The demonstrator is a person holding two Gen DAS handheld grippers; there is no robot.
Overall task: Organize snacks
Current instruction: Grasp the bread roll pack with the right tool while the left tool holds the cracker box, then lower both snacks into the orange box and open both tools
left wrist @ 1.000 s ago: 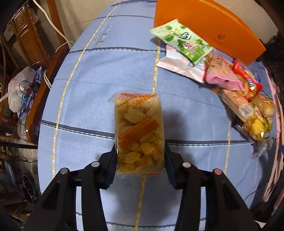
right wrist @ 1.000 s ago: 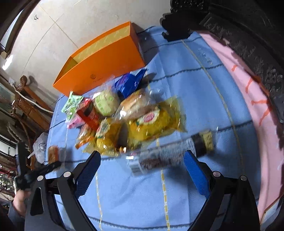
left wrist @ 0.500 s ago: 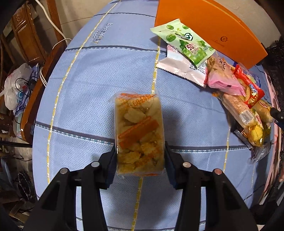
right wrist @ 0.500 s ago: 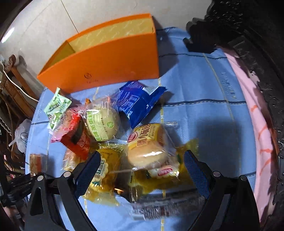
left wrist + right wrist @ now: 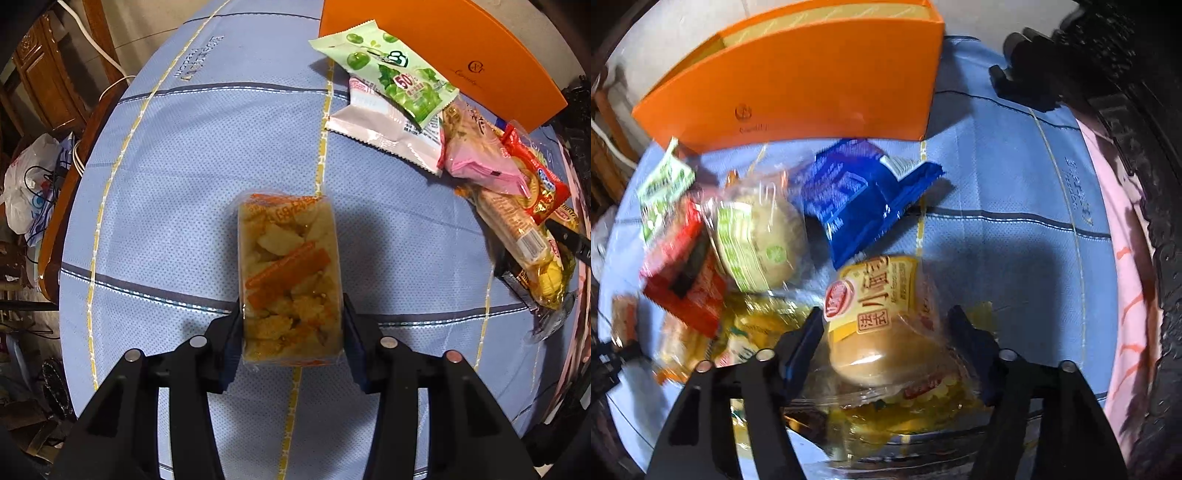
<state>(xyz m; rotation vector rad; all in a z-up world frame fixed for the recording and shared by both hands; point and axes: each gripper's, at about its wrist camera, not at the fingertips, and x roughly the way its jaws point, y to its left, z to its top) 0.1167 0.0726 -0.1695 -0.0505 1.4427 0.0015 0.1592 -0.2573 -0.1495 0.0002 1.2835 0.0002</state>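
My left gripper (image 5: 291, 332) points down over the blue tablecloth (image 5: 203, 166) and is shut on a clear pack of yellow and orange crackers (image 5: 288, 273), which it grips by its near end. My right gripper (image 5: 886, 328) hangs over the snack pile, and its jaws are closing around a wrapped bun with a yellow label (image 5: 879, 350). The pads stand at the wrapper's two sides and do not visibly squeeze it. The bun lies on top of yellow packets. An open orange box (image 5: 798, 85) stands at the back of the table.
A blue packet (image 5: 857, 195), a green-labelled round cake (image 5: 757, 243) and a red packet (image 5: 683, 280) lie around the bun. A green candy bag (image 5: 388, 81) and a pink packet (image 5: 476, 162) lean near the box. A dark carved chair (image 5: 1126, 92) borders the right side.
The right gripper moved over the pile, dropped onto the bun and narrowed its jaws around it. The left gripper sank a little with the cracker pack, still gripping it.
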